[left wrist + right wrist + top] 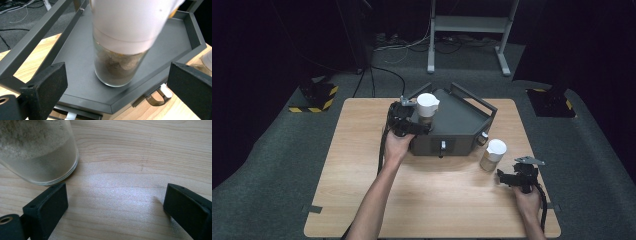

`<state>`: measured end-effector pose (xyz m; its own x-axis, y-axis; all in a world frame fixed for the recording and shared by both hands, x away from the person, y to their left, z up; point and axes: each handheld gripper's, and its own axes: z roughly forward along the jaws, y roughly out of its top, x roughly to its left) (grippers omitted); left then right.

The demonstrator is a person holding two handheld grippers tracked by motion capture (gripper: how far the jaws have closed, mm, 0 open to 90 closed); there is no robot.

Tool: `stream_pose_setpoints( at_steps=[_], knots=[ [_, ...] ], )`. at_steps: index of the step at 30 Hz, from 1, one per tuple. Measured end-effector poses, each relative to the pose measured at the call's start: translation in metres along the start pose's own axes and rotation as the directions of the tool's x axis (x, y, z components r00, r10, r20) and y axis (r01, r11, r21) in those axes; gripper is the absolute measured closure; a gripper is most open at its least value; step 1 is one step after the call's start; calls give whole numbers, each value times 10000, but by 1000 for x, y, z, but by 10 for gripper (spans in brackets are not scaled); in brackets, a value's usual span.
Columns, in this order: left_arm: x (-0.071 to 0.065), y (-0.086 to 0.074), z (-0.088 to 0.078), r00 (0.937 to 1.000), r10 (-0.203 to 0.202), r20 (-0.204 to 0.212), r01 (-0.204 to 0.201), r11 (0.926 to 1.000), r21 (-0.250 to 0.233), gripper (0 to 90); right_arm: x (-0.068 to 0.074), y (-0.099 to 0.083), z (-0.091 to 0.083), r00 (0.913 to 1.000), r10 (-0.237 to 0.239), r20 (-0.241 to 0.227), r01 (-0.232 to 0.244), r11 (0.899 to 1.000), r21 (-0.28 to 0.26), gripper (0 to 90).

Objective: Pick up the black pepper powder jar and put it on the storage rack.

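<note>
A glass jar with a white lid (427,106) (120,47) stands on the dark grey tray (462,117) (75,57), near its left corner. My left gripper (414,125) (117,87) is open just in front of this jar, its pads clear of the glass. A second white-lidded jar (493,154) (37,152), holding pale powder, stands on the wooden table (437,200) right of the tray. My right gripper (507,179) (116,207) rests open near the table's right front, the jar just beyond its left jaw, nothing between the jaws.
The tray sits on a dark box with a front latch (442,146) and a raised handle bar (474,97). Behind the table lie cables and a grey stand's feet (467,30). Hazard-striped floor plates (314,97) flank the table.
</note>
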<state>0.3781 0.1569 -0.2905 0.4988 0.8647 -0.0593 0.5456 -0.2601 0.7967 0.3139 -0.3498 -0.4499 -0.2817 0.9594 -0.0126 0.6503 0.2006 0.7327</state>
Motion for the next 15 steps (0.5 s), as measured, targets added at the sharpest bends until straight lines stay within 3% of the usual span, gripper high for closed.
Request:
stream_pose_setpoints(
  at_steps=[15],
  knots=[
    [-2,-16,-11,10000,1,-65,-1,10000,-87,31,0,0,0,10000,-3,0,3,10000,-1,48]
  ],
)
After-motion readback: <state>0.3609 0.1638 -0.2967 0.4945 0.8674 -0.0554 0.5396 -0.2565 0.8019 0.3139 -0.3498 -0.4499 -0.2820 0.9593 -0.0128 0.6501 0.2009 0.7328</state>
